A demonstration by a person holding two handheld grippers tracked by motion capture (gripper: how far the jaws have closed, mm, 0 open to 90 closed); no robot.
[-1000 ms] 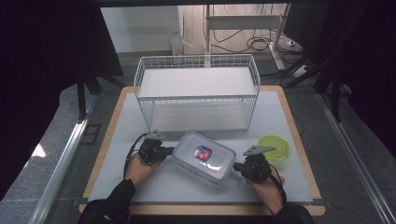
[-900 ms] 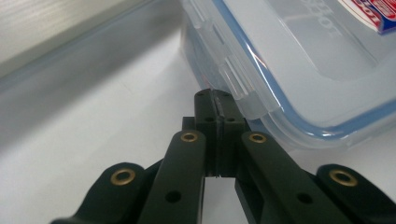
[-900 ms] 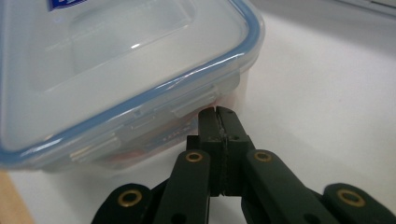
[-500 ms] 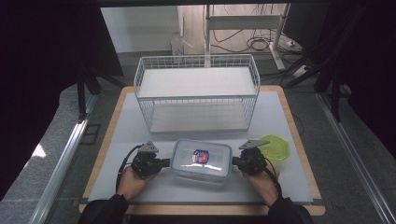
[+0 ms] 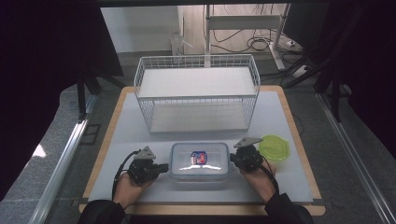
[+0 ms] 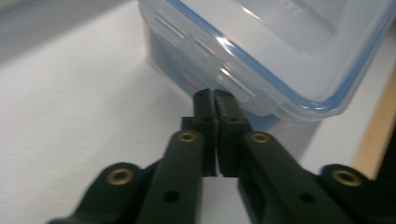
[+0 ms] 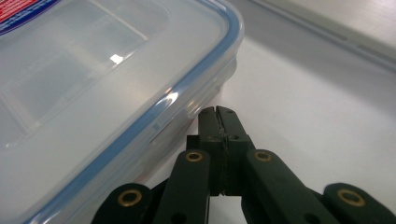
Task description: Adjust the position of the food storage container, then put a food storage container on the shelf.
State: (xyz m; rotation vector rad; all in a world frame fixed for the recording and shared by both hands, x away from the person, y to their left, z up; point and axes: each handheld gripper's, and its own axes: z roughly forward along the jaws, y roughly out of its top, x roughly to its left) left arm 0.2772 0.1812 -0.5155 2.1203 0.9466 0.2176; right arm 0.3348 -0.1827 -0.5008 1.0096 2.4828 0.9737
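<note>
A clear plastic box [image 5: 200,162] with a blue-sealed snap lid and a red-and-blue label lies near the table's front edge. My left gripper [image 5: 163,167] is at its left end and my right gripper [image 5: 232,160] at its right end. In the left gripper view the jaws are shut with nothing between them, and the left gripper [image 6: 214,94] touches the box [image 6: 280,51] just below a lid latch [image 6: 233,84]. In the right gripper view the right gripper [image 7: 217,111], jaws also shut and holding nothing, presses against the side of the box [image 7: 93,79] under the lid rim.
A white wire basket [image 5: 196,98] with a shelf stands behind the box in the middle of the table. A round green lid [image 5: 274,147] lies right of my right gripper. The white mat [image 5: 130,135] ends at a wooden border [image 5: 299,140].
The box has turned from tilted to square with the table edge. Both grippers have shifted to its short ends and now touch it with shut tips.
</note>
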